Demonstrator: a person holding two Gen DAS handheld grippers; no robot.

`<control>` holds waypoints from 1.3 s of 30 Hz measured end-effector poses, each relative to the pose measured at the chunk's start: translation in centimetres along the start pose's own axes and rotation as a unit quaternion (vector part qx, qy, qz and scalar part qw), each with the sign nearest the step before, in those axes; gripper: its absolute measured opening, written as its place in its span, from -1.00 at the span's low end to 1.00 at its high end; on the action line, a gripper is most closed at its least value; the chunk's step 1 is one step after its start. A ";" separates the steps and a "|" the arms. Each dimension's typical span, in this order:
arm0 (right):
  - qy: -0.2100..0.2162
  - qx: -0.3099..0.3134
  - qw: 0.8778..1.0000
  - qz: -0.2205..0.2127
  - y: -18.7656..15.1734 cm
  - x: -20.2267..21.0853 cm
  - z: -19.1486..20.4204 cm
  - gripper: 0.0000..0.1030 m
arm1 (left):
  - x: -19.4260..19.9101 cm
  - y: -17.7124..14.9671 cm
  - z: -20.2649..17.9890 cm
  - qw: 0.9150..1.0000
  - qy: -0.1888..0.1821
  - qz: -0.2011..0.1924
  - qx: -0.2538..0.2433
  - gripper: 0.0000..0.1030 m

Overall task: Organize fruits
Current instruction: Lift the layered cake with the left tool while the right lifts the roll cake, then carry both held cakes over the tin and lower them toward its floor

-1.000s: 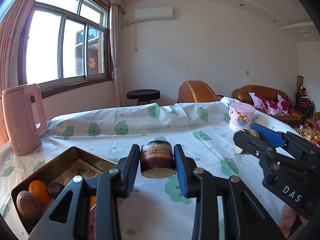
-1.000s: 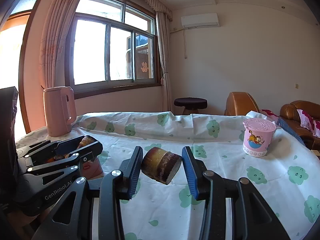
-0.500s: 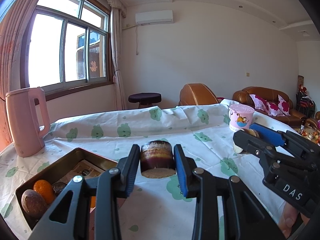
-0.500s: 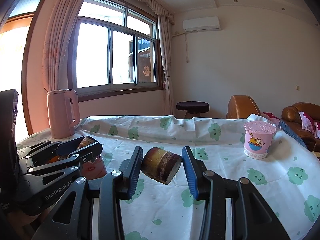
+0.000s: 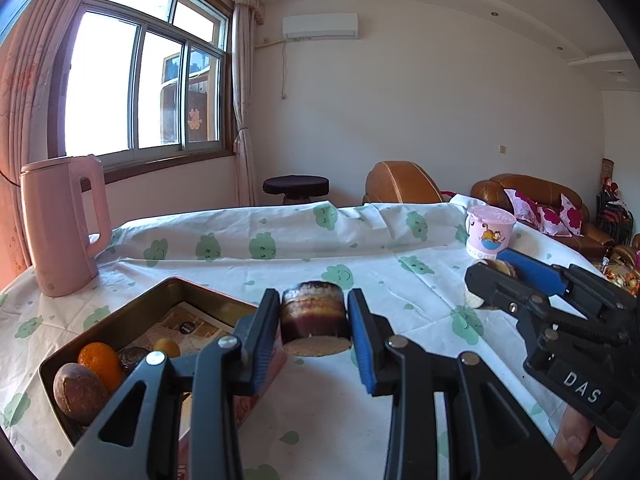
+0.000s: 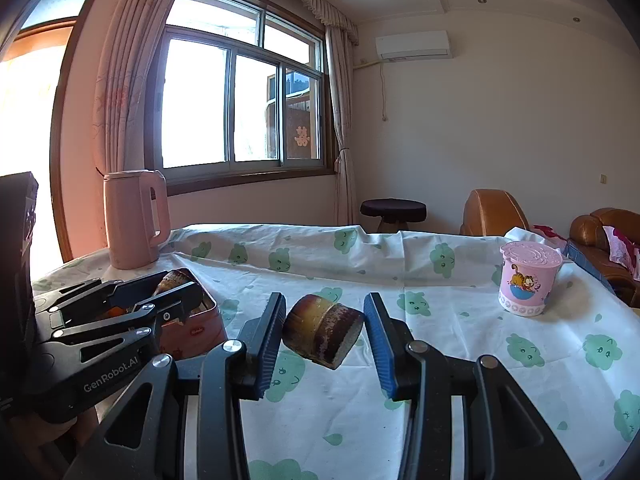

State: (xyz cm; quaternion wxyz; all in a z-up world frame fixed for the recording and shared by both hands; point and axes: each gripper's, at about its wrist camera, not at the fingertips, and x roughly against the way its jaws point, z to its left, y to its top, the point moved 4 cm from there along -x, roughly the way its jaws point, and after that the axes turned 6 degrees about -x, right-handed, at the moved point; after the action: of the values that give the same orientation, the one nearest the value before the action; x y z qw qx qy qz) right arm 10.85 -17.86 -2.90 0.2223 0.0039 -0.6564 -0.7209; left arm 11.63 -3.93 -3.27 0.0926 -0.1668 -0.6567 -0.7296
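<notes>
My left gripper (image 5: 314,322) is shut on a short purple-brown sugarcane piece (image 5: 313,316), held upright above the cloth beside a metal tin (image 5: 132,312). The tin holds an orange (image 5: 100,360), a brown passion fruit (image 5: 78,390) and other small fruits. My right gripper (image 6: 325,330) is shut on a second sugarcane piece (image 6: 322,330), tilted, above the table. Each gripper shows in the other view: the right gripper (image 5: 492,278) at the right, the left gripper (image 6: 176,284) over the tin (image 6: 204,320).
A pink kettle (image 5: 64,224) stands at the table's far left. A pink cartoon cup (image 5: 490,232) stands at the far right, also in the right wrist view (image 6: 528,276). A white cloth with green prints (image 5: 360,264) covers the table. A stool and sofas stand behind.
Both grippers have risen and tilted slightly, so the table and tin sit lower in view. Both keep hold of their sugarcane pieces.
</notes>
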 end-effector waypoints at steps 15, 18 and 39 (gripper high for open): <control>0.037 0.010 0.999 0.022 0.0 -2.2 3.7 -0.17 | 0.7 -1.2 3.6 0.999 0.024 0.025 0.020 -0.29; 0.044 0.014 0.999 0.024 0.4 -2.5 4.5 -0.17 | 0.8 -1.3 4.4 0.999 0.031 0.030 0.026 -0.29; 0.084 0.040 0.995 0.033 2.2 -5.2 10.0 -0.17 | 1.8 -1.6 9.0 0.996 0.070 0.042 0.047 -0.29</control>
State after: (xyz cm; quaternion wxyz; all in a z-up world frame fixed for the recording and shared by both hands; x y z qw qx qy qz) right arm 13.30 -6.83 -0.95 0.3000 0.0518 -0.6637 -0.6832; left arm 10.45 5.31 -3.36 0.1763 -0.1386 -0.6744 -0.7035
